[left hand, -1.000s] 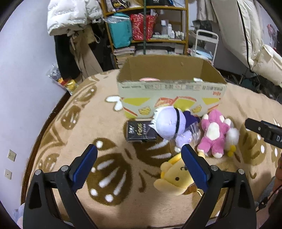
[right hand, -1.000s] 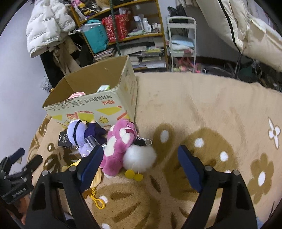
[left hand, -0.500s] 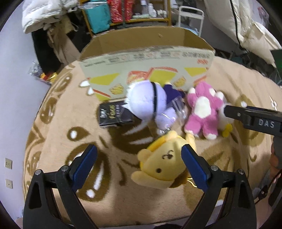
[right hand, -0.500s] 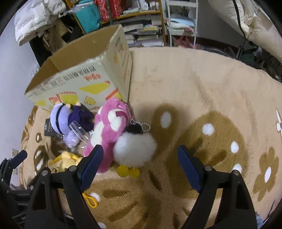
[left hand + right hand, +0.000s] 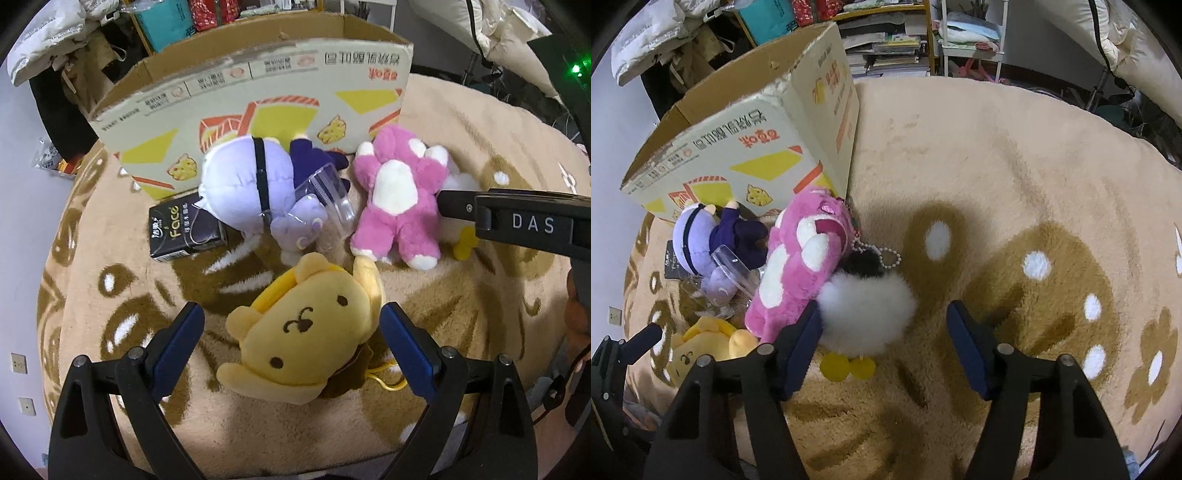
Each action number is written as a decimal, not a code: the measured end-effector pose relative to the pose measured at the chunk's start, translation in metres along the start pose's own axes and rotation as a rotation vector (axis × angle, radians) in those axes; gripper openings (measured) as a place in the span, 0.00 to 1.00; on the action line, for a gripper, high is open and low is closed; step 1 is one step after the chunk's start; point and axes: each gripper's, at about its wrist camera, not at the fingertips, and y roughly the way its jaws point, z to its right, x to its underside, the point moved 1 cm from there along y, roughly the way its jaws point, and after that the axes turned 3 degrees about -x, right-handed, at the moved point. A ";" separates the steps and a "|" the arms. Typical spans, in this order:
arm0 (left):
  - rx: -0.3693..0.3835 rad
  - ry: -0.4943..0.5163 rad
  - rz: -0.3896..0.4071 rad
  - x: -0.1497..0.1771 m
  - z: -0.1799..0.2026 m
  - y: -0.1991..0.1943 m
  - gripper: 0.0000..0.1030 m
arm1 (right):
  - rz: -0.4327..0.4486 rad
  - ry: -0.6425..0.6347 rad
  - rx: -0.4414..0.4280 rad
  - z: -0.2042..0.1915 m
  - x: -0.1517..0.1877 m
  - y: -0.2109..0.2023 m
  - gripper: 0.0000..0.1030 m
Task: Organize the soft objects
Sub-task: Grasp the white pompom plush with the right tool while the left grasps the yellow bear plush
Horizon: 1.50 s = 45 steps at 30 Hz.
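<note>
Cluttered shelves and a hanging white jacket ringed a tan rug [image 5: 1015, 166] patterned with brown flowers, and the toys lay on that rug, not on any bench; over the last second both grippers had come down toward them, so the plush that sat small and far in the earlier views now filled the space between the fingers.

From the left gripper [image 5: 291, 343] outward: its jaws stood spread wide, as they had a second earlier, with the yellow dog plush [image 5: 306, 328] lying between the blue pads but not pinched; a little air showed on each side. Beyond it lay the purple doll [image 5: 247, 181], a clear plastic piece [image 5: 328, 192] against it, a dark tissue pack [image 5: 184, 229] to its left, and the cardboard box [image 5: 258, 85] standing open behind.

From the right gripper [image 5: 886, 332] outward: its jaws had just been closing, narrower than before yet not pressed together; the white pom-pom toy [image 5: 868, 314] sat at the left pad, perhaps brushing it, while the right pad stood well clear. The pink bear plush [image 5: 798, 266] leaned on the pom-pom, its bead chain trailing beside it.

Judging from this, both hands were at the point of grasping; nothing was gripped, and all four toys remained outside the box.
</note>
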 end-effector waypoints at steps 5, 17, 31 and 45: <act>-0.011 0.002 -0.029 -0.003 0.001 0.012 0.92 | -0.018 -0.020 0.002 -0.002 -0.003 0.009 0.54; 0.028 -0.001 -0.064 -0.002 0.006 0.023 0.81 | -0.036 -0.046 0.024 -0.002 -0.009 0.026 0.53; 0.059 -0.005 -0.069 0.002 0.010 0.021 0.68 | -0.016 -0.094 0.023 -0.014 -0.009 0.021 0.43; 0.031 -0.055 -0.055 0.007 -0.008 0.007 0.63 | -0.006 -0.099 -0.041 -0.023 0.004 0.004 0.29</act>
